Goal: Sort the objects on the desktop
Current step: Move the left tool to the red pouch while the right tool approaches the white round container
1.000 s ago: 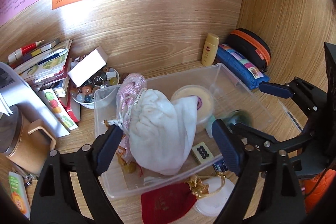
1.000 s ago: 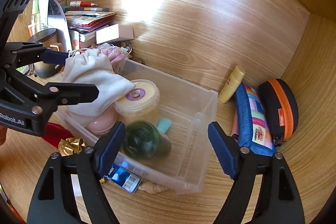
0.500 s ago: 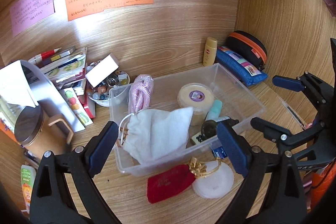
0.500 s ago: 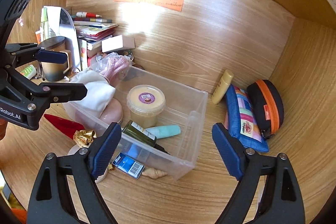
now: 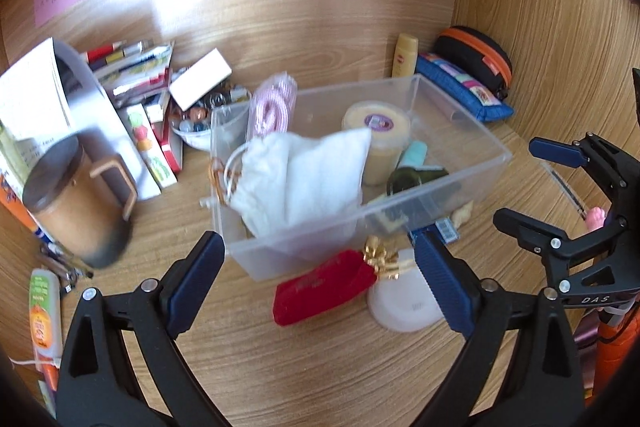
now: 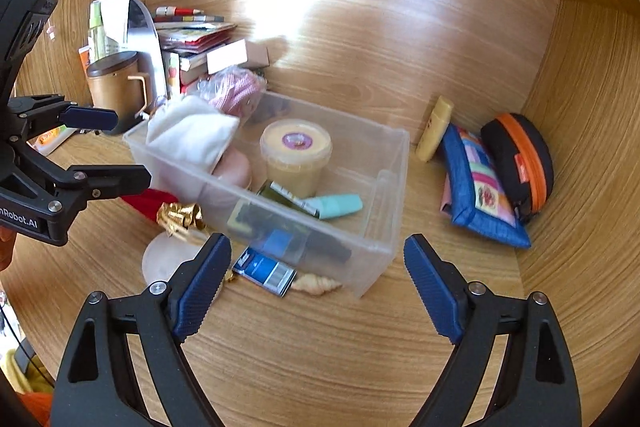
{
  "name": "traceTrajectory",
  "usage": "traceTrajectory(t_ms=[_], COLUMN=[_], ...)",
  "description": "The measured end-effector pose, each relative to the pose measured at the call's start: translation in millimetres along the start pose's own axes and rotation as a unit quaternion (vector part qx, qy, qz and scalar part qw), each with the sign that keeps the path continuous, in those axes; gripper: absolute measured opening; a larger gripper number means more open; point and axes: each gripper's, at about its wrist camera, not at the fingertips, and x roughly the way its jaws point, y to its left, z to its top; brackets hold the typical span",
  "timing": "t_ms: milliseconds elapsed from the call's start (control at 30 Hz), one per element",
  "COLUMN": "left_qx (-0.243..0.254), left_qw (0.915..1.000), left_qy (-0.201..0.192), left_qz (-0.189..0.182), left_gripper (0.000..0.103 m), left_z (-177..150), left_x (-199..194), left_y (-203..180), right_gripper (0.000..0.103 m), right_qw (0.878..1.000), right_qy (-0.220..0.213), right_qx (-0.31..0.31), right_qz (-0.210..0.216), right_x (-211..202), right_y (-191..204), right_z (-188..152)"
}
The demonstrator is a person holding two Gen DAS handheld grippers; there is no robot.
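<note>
A clear plastic bin [image 5: 460,183] [image 6: 384,187] stands mid-desk. In it lie a white drawstring bag [image 5: 304,179] [image 6: 192,139], a pink cord bundle [image 5: 272,107], a yellow tub [image 5: 376,123] [image 6: 296,147], a dark green bottle [image 6: 288,197] and a teal tube [image 6: 340,205]. My left gripper [image 5: 316,247] hangs open in front of the bin's near wall, holding nothing. My right gripper [image 6: 318,247] is open and empty before the bin's right corner. A red pouch [image 5: 320,287] with a gold bow, a white disc [image 5: 404,303], a blue packet [image 6: 264,271] and a shell [image 6: 316,283] lie outside the bin.
A brown mug [image 5: 76,203], stacked books [image 5: 136,79] and a bead bowl [image 5: 196,119] crowd the left. A yellow tube [image 6: 434,127], a blue pencil case [image 6: 480,187] and a black-orange case [image 6: 520,159] sit in the right corner. Wooden walls close the back and right.
Both grippers pulled back from the bin and their jaws widened. The white bag, earlier between the left jaws, now lies in the bin. The green bottle settled on the bin floor.
</note>
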Motion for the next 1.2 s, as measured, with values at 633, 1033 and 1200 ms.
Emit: traceTrajectory(t_ms=[633, 1033, 1200], left_qx=[-0.078, -0.091, -0.091], left_qw=[0.9958, 0.9939, 0.9925], left_qy=[0.037, 0.046, 0.057], left_qz=[-0.029, -0.041, -0.058], left_gripper=[0.097, 0.097, 0.097], left_z=[-49, -59, -54], left_x=[6, 8, 23], left_y=[31, 41, 33], right_gripper=[0.087, 0.067, 0.062], right_qw=[0.990, 0.988, 0.988], right_qy=[0.073, 0.091, 0.092], right_qx=[-0.019, -0.010, -0.011], right_qz=[0.122, 0.122, 0.127], right_x=[35, 56, 55], right_y=[68, 79, 74], right_z=[-22, -14, -10])
